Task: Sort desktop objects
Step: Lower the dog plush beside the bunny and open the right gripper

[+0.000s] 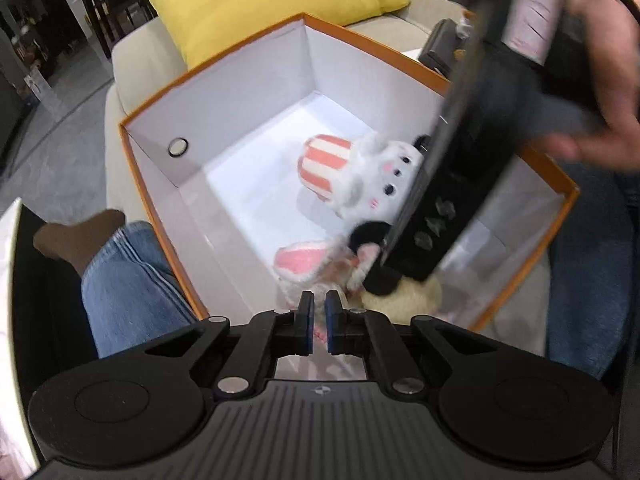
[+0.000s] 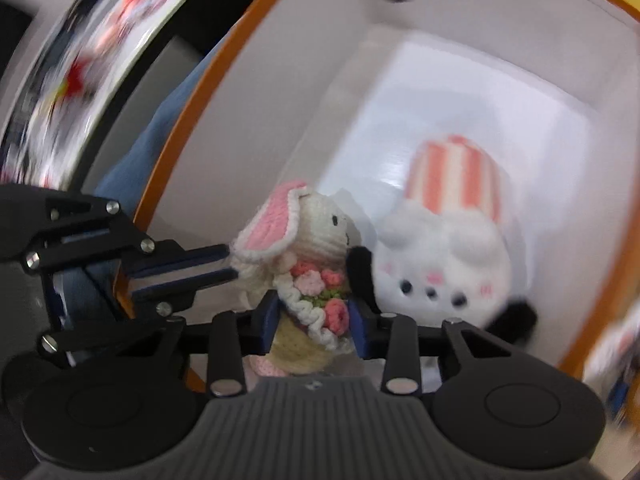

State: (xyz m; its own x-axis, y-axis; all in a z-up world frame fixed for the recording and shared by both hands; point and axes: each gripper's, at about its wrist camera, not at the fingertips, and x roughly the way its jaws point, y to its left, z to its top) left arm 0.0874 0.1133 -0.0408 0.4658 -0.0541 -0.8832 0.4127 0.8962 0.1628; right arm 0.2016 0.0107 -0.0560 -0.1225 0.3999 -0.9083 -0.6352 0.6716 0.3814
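An orange box with white inside (image 1: 224,184) holds a white plush dog with a striped pink cup (image 1: 360,176), also in the right wrist view (image 2: 444,256). My right gripper (image 2: 314,316) is shut on a crocheted bunny with pink ears and a flower bouquet (image 2: 316,252), holding it inside the box beside the plush. In the left wrist view the bunny (image 1: 304,264) sits under the right gripper's body (image 1: 452,184). My left gripper (image 1: 319,310) is nearly shut on the bunny's edge; its fingers (image 2: 180,272) reach the bunny's ear from the left.
The box's orange rim (image 2: 192,120) runs around the toys. A yellow cushion (image 1: 256,4) lies on the beige sofa (image 1: 136,52) behind the box. A person's jeans leg (image 1: 128,280) is left of the box. A colourful surface (image 2: 92,56) is blurred at upper left.
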